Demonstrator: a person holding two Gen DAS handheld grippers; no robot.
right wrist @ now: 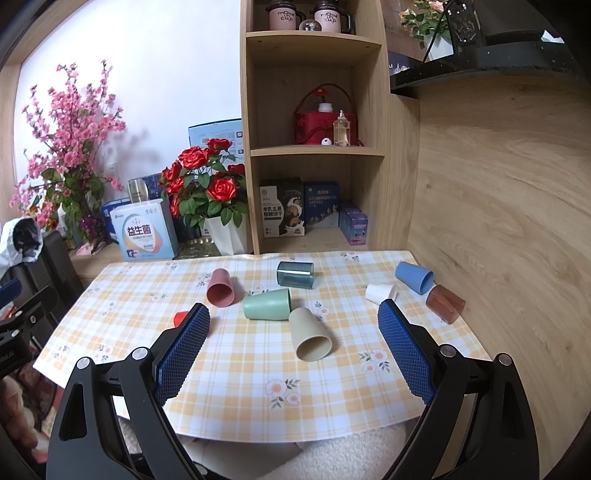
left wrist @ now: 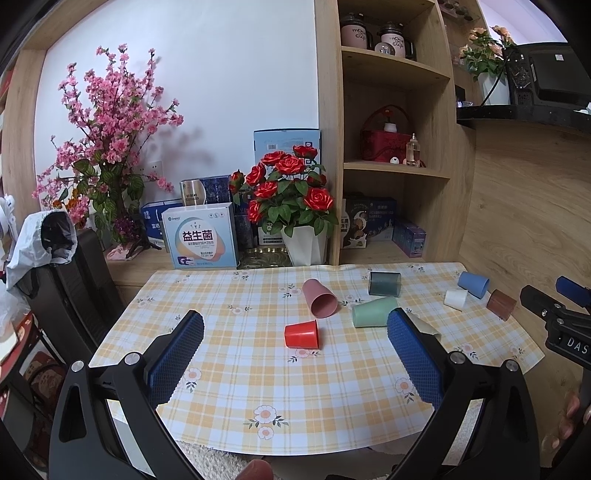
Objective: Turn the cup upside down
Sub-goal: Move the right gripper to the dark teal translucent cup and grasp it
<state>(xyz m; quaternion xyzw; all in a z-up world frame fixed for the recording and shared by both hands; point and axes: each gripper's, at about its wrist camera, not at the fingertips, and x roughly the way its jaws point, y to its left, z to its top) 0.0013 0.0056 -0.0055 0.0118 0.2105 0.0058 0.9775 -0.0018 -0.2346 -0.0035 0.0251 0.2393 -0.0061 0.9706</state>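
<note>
Cups are lying tipped across the checked tablecloth [right wrist: 236,391], red cup [left wrist: 301,334] leftmost, beige cup [right wrist: 310,336] midway, while the left gripper [left wrist: 295,354] and right gripper [right wrist: 291,347] are hovering spread wide and empty, seemingly approaching for a first grasp.

cups [right wrist: 310,334]: 8 | flower arrangements [right wrist: 207,188]: 3 | lidded mugs [right wrist: 282,16]: 2

Beyond my worktop [right wrist: 229,369] with its checked cloth, I see red roses in a white pot [right wrist: 208,192] at the far edge, pink blossoms [left wrist: 107,147] far left, a probiotic box [left wrist: 201,240], and wooden shelves [right wrist: 314,147] holding a red basket [right wrist: 323,123].
</note>
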